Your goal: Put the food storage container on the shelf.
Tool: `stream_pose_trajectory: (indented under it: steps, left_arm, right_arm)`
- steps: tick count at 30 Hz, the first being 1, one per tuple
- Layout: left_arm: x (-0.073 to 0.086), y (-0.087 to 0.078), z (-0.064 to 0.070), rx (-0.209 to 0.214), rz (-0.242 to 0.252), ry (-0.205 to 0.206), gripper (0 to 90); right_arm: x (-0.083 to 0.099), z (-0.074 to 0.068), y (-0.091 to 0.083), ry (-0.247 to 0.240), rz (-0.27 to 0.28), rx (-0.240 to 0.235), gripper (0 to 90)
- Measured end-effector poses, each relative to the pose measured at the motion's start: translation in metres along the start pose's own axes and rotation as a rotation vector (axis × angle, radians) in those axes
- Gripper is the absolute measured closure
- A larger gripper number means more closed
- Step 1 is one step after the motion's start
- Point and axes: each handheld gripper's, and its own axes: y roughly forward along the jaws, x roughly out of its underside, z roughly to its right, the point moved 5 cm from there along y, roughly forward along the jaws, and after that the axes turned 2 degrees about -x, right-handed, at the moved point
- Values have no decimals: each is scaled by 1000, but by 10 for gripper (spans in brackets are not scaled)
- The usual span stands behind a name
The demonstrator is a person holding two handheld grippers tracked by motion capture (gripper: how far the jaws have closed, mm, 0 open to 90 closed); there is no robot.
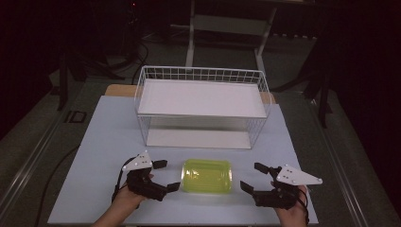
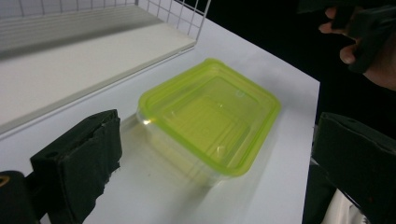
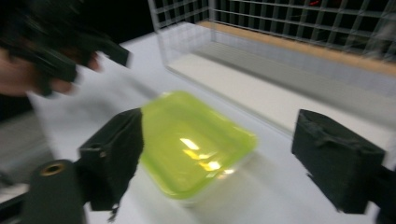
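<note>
**Both grippers open, flanking the lidded container**

The clear rectangular plastic container with a yellow-green lid sits flat on the pale table top, near the table's front edge and just in front of the white wire basket. All positions below are given relative to this container.

My left gripper is just to the container's left. Its black jaws stand spread apart with nothing between them; the lower jaw tip lies very close to the container's left wall, and I cannot tell whether it touches. In the left gripper view the container lies ahead, between the two jaws and apart from both pads.

My right gripper is to the container's right, a little farther off than the left one. Its jaws also stand wide apart and hold nothing. In the right gripper view, which is blurred, the container sits between the jaws, its near-left edge partly hidden behind the left pad; contact cannot be confirmed.

The lid is seated on the container and shows bright glare. The wire basket stands behind the container, open towards it, with a white flat shelf board at mid height and a second white board on its floor.

My hands grip both tools from the table's front edge.
</note>
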Motion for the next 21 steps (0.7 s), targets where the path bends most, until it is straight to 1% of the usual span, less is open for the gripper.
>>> stream_pose_trajectory:
  steps: [1, 2, 3, 5, 7, 8, 9, 10, 12, 13, 14, 16, 18, 19, 20, 21]
  left_arm:
    - [-4, 3, 0, -16, -20, -8, 26]
    - [-5, 5, 0, -27, -27, -12, 34]
    - [-6, 6, -1, -41, -43, -17, 36]
    - [-9, 9, 0, -35, -64, -33, 36]
    - [-12, 12, 0, -51, -76, -49, 35]
    - [-13, 13, 0, -48, -87, -68, 35]
    - [-13, 15, 0, -42, -98, -92, 35]
    - [-13, 17, -1, -38, -114, -106, 35]
    - [-12, 21, -2, -33, -142, -125, 35]
    - [-12, 22, -2, -30, -146, -146, 35]
    - [-12, 23, -3, -22, -146, -168, 35]
    - [-11, 25, -5, -19, -143, -214, 39]
    - [-11, 29, -6, -27, -148, -252, 47]
    - [-10, 30, -7, -27, -152, -257, 55]
    - [-10, 30, -7, -27, -152, -257, 58]
    - [-9, 33, -8, -48, -165, -264, 58]
  right_arm:
    - [-1, -1, 2, -20, -16, 18, 139]
    - [-2, -2, 6, -13, -54, 25, 131]
    - [-3, -2, 7, -8, -67, 31, 127]
    - [-5, 0, 10, 14, -92, 15, 126]
    - [-5, 2, 11, 43, -115, 26, 121]
    - [-6, 4, 12, 57, -125, 25, 120]
    - [-6, 5, 14, 79, -138, 26, 114]
    - [-6, 7, 17, 114, -141, 33, 113]
    - [-6, 10, 21, 189, -147, 25, 114]
    - [-5, 12, 24, 226, -158, 41, 118]
    - [-4, 13, 26, 257, -165, 41, 145]
    - [-1, 16, 31, 301, -183, 47, 145]
    - [3, 18, 36, 331, -212, 48, 148]
    - [5, 18, 39, 354, -225, 39, 148]
    - [5, 18, 39, 354, -225, 39, 148]
    - [7, 18, 42, 381, -235, 27, 148]
